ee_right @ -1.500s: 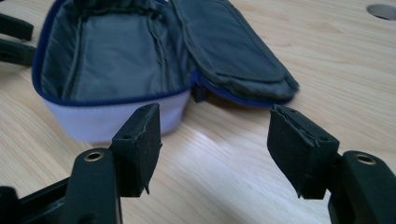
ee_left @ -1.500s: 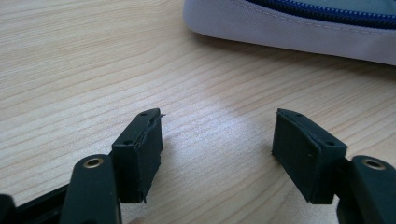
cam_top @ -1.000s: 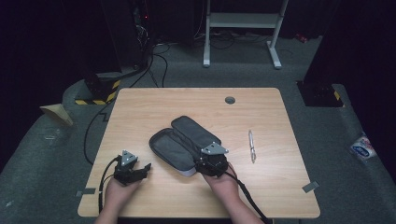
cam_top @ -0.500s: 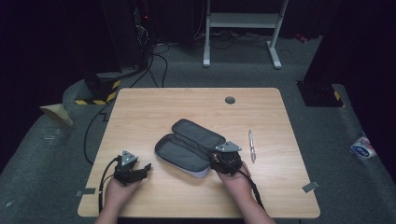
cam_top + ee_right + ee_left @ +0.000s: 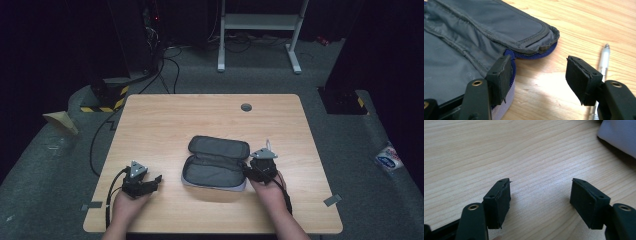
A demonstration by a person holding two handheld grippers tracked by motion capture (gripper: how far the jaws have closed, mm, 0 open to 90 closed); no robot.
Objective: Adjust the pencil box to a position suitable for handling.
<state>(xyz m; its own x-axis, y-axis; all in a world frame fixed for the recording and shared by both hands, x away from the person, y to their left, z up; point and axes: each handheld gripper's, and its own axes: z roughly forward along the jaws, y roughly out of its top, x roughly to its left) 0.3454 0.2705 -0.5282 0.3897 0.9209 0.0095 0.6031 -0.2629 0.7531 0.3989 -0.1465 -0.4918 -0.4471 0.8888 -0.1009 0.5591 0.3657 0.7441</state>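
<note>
Pencil case (image 5: 216, 162) shifted and turned on tabletop (image 5: 200, 115) since earlier frame, now lying square-on, open, lid flap away from person. Right hand-held gripper (image 5: 537, 77) moved to case's right end: jaws wide apart, empty, left jaw touching zipper edge. Pen (image 5: 602, 62) just beside right jaw. Left hand-held gripper (image 5: 540, 200) wide open, empty, over bare wood, left of case.

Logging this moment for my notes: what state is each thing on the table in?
pencil case: unzipped, lying open flat
pen: lying on the table beside the case, untouched
left tongs: open, holding nothing
right tongs: open, at the case's edge
</note>
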